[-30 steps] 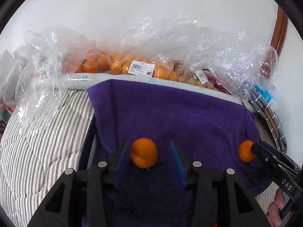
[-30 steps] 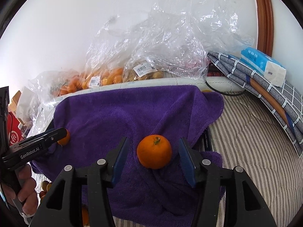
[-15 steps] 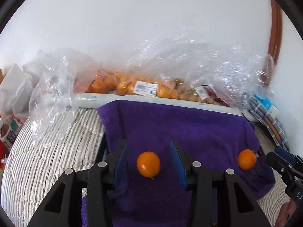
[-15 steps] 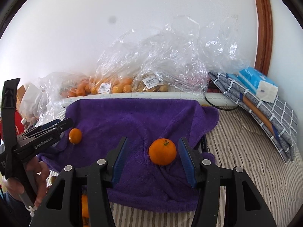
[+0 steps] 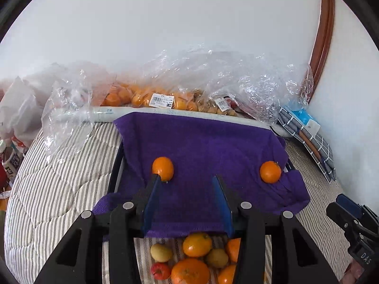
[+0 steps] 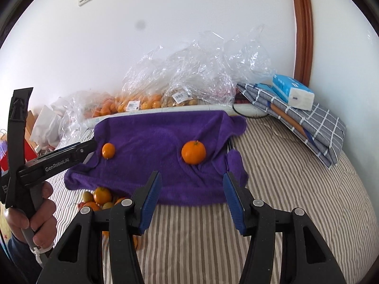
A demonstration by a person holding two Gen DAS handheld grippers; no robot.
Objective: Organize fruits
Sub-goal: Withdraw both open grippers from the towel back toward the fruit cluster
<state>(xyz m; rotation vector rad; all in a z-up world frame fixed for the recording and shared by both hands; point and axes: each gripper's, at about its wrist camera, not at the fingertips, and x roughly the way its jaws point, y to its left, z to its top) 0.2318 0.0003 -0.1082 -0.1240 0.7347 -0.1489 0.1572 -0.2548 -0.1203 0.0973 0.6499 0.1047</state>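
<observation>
Two oranges sit on the purple towel (image 5: 206, 146) now, one toward its left (image 5: 162, 168) and a rounder one toward its right (image 5: 270, 171), and both of my grippers have pulled back and up from them. A second ago each fruit lay right between a pair of blue pads; now the left gripper (image 5: 187, 203) frames only bare towel, with the left orange just past its left fingertip, and the right gripper (image 6: 191, 201) hangs over the towel's near edge with the right orange well ahead of it. Both sets of jaws stand apart with nothing in them, their gap unchanged through the retreat. I read that as two placements finished and the hands free for the next pick.

Backing off has also uncovered the loose pile of fruit (image 5: 196, 258) on the striped bedding (image 6: 284, 201) just below the towel's near edge. In the left view I count about four orange ones, two yellowish ones and one small red one, though some are cut off by the gripper. Along the wall lie clear plastic bags (image 5: 165, 99) of more fruit, too crumpled to count
</observation>
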